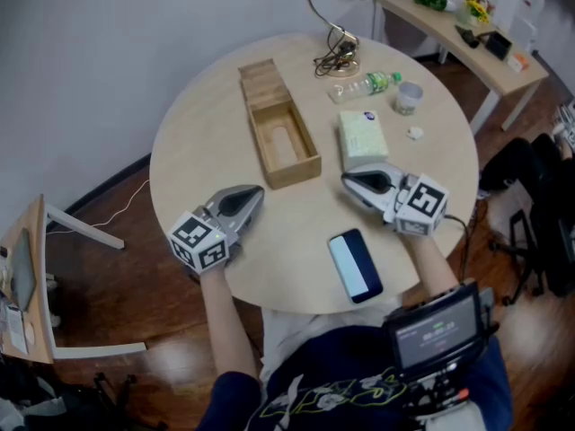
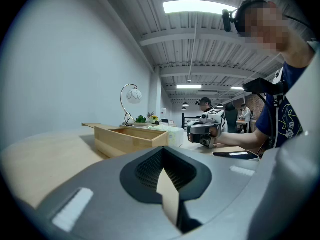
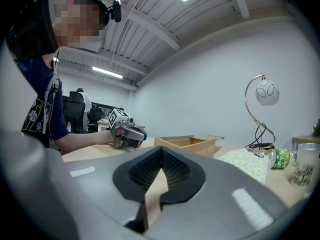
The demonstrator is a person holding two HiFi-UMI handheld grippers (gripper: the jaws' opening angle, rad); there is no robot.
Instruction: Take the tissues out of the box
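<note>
**Desk:** Where are the tissues?

**Photographer:** The pale green, patterned soft pack of tissues point(image 1: 363, 137) lies flat on the round light-wood table point(image 1: 202, 142). It is just right of the open rectangular wooden box point(image 1: 293, 176) and does not touch it. The box shows only a bare floor with an oval slot. Its flat wooden lid point(image 1: 258, 72) sits slid back at the far end, leaving the opening free. Judged from that, the pack is already out.

**Desk:** And the grippers?

**Photographer:** Both rest low on the near side of the table, tips pointing toward the middle. The left grey gripper point(image 1: 256, 191) sits near and left of the box, jaws pressed together on nothing. The right grey gripper point(image 1: 346, 180) has its tip just short of the pack's near end, jaws likewise closed and empty. It reads as a parked pose, not a reach.

**Desk:** What surrounds them?

**Photographer:** A black smartphone point(image 1: 355, 265) lies at the near edge, closer to the right hand. On the far side stand a curved-arm desk lamp point(image 1: 334, 25), a clear plastic bottle point(image 1: 368, 84) on its side and a small cup point(image 1: 409, 97). They are well apart from the box, which seemingly keeps the working area free.
</note>
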